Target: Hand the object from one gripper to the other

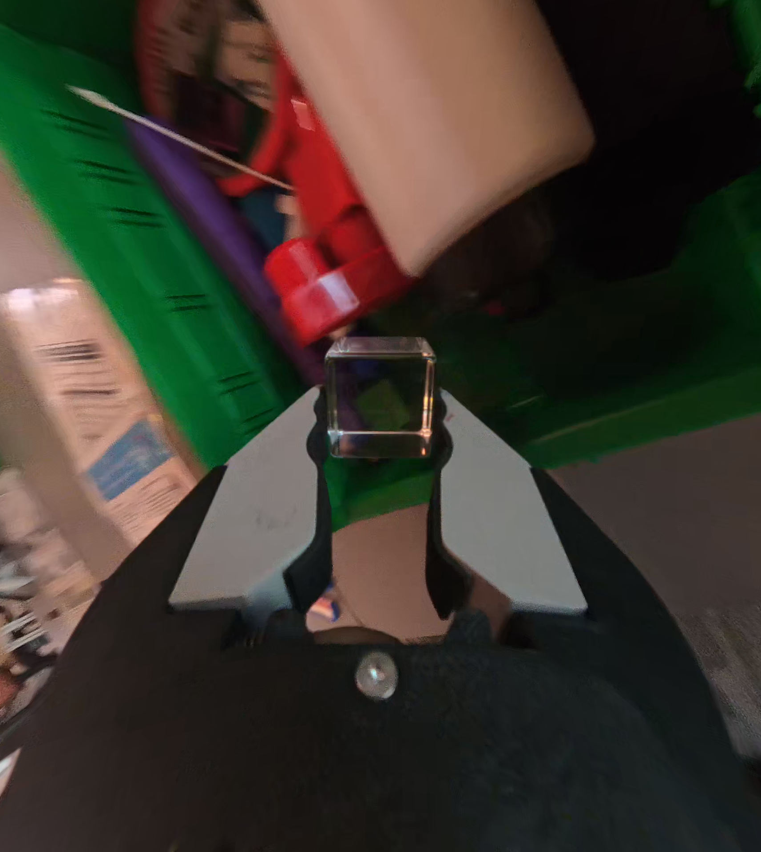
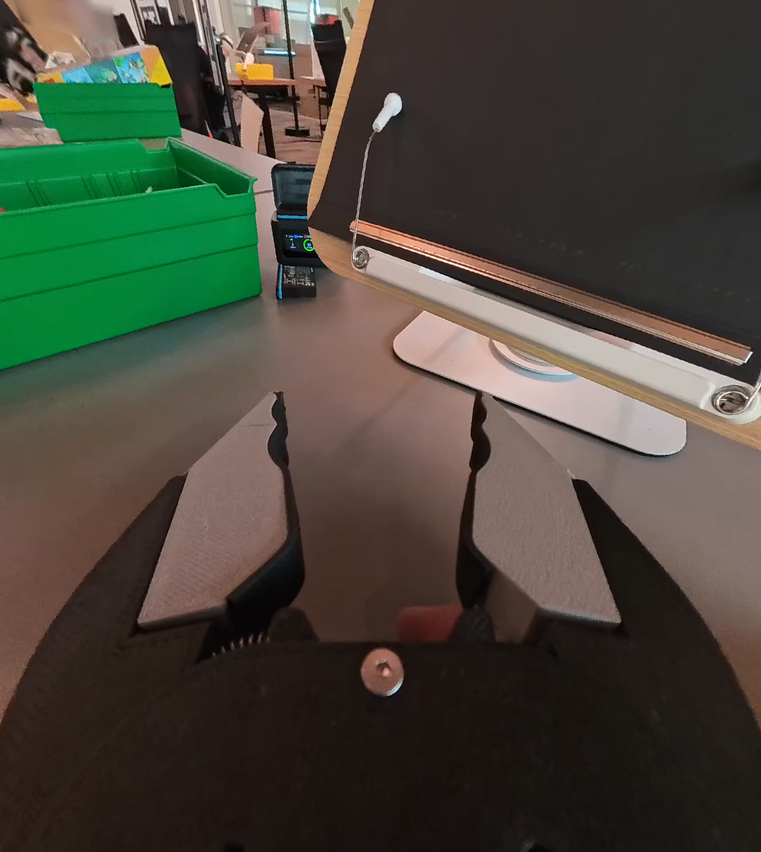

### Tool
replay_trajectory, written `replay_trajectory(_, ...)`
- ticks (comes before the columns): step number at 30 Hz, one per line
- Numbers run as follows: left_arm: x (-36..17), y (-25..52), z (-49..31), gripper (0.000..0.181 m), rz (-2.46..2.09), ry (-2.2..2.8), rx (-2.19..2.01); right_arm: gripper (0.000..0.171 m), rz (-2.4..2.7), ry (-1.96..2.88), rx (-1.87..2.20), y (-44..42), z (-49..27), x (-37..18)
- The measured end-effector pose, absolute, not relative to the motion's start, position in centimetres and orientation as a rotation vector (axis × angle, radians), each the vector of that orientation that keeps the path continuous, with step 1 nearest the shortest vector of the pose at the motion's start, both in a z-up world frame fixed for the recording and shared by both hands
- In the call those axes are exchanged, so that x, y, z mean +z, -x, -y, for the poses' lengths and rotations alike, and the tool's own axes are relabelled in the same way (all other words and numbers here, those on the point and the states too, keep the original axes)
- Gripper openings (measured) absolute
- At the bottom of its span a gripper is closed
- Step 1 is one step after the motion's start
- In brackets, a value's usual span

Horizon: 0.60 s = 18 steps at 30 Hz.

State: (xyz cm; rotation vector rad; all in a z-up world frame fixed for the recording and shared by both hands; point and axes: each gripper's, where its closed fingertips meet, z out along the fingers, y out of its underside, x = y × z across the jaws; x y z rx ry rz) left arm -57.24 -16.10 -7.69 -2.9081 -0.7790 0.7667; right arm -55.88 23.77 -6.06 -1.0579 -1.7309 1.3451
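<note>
In the left wrist view, the left gripper (image 1: 379,415) sits low at centre frame, its tips clenched on a clear cube (image 1: 379,397). The cube is pinched between the very tips, one finger pressing each side face, its top edge rising above them. Just past it, upper centre, a blurred red piece (image 1: 318,290) lies in a green bin (image 1: 139,239), with a purple shape (image 1: 212,216) to its left and a pale block (image 1: 425,120) above.

In the right wrist view, the right gripper (image 2: 376,415) is spread wide with nothing between its fingers, above a grey table (image 2: 346,350). Farther off, a green bin (image 2: 106,258) fills the left of the frame, a small black device (image 2: 294,230) stands at centre, and a dark board on a white stand (image 2: 554,184) takes the upper right.
</note>
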Motion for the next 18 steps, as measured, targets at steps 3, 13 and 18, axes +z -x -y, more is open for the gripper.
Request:
replay_trajectory(3, -0.8, 59.1, 16.4, 0.042, 0.817, 2.662, 1.171, 0.08, 1.748, 1.046, 1.364, 55.8, -23.5, -6.1)
replay_trajectory(13, 5.9, 52.4, -12.9, 0.042, 0.111, 1.873, 1.114, 0.084, 1.849, 1.014, 1.855, 52.6, -20.7, -3.1)
replay_trajectory(18, 1.8, 54.9, -21.4, 0.042, 0.058, 1.72, 1.107, 0.083, 1.665, 1.129, 1.842, 53.3, -25.6, -1.7)
